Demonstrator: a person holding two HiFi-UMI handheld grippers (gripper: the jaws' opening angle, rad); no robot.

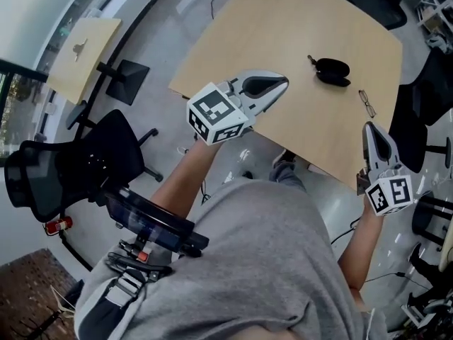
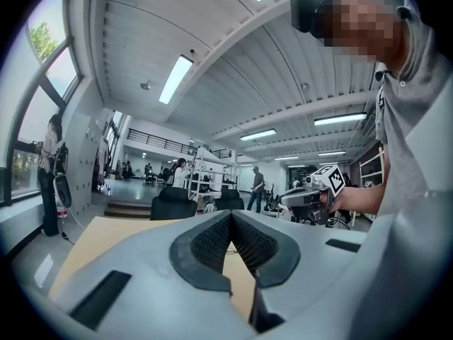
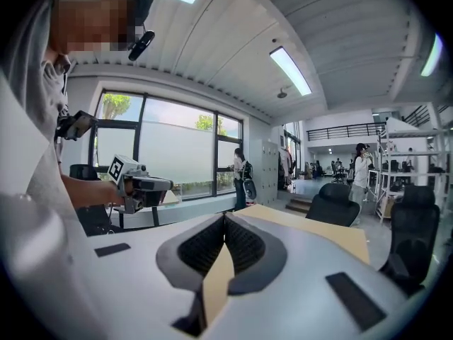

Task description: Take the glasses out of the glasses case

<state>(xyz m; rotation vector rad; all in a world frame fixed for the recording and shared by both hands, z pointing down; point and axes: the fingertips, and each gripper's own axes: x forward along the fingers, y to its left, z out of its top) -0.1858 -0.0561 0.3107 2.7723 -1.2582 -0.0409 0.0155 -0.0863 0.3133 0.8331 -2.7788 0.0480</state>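
A black glasses case (image 1: 333, 70) lies closed on the far right part of the wooden table (image 1: 283, 34). A pair of thin-framed glasses (image 1: 367, 103) rests on the table just right of the case, nearer the edge. My left gripper (image 1: 282, 83) hovers over the table's near edge, left of the case, jaws shut and empty (image 2: 231, 215). My right gripper (image 1: 369, 127) is held off the table's right corner, below the glasses, tips together with nothing between them (image 3: 225, 217). Both point roughly level, so neither gripper view shows the case or the glasses.
A black office chair (image 1: 78, 163) stands on the floor at the left, beside a small side table (image 1: 81, 49). More dark chairs (image 1: 417, 112) crowd the table's right side. People and shelving (image 2: 205, 179) stand far across the room.
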